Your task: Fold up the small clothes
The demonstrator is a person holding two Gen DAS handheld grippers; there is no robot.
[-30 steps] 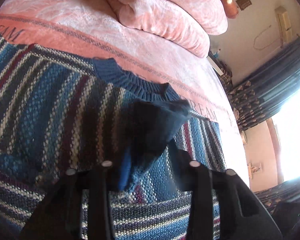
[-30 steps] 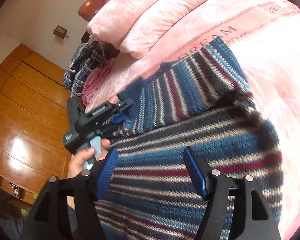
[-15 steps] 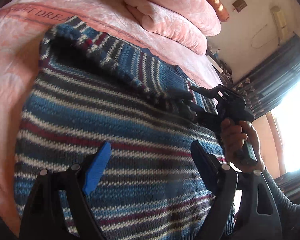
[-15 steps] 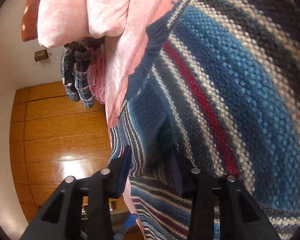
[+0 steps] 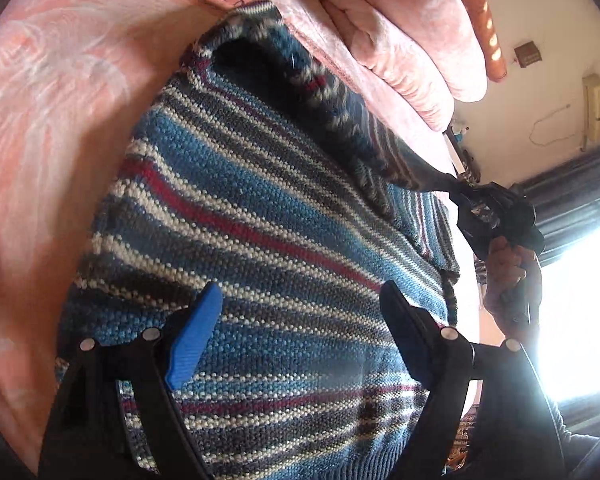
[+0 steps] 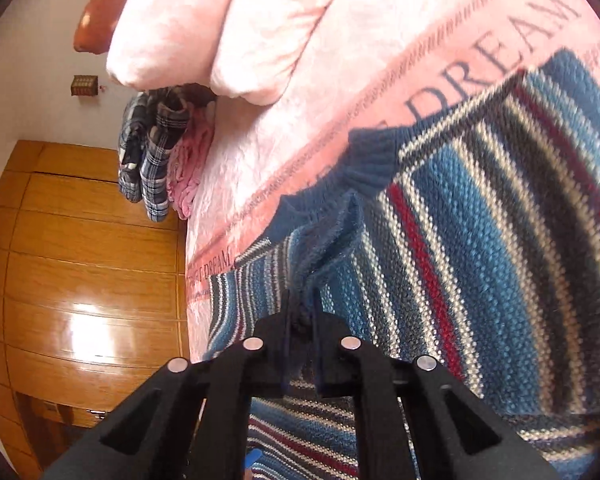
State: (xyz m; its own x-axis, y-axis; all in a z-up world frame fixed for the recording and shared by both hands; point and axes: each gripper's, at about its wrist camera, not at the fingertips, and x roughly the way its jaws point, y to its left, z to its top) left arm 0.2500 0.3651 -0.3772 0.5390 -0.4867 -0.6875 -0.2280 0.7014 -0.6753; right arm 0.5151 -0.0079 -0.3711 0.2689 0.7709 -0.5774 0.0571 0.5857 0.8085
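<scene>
Right gripper (image 6: 302, 316) pinched tight on a fold of the striped sweater (image 5: 260, 248) near its blue collar (image 6: 364, 164), fabric raised. Left gripper (image 5: 300, 320) spread wide, empty, hovering over the sweater's body. Sweater lies on the pink bedspread (image 5: 52, 92), stripes running crosswise. Right holds the sleeve end; the fold likely travels toward the left.
</scene>
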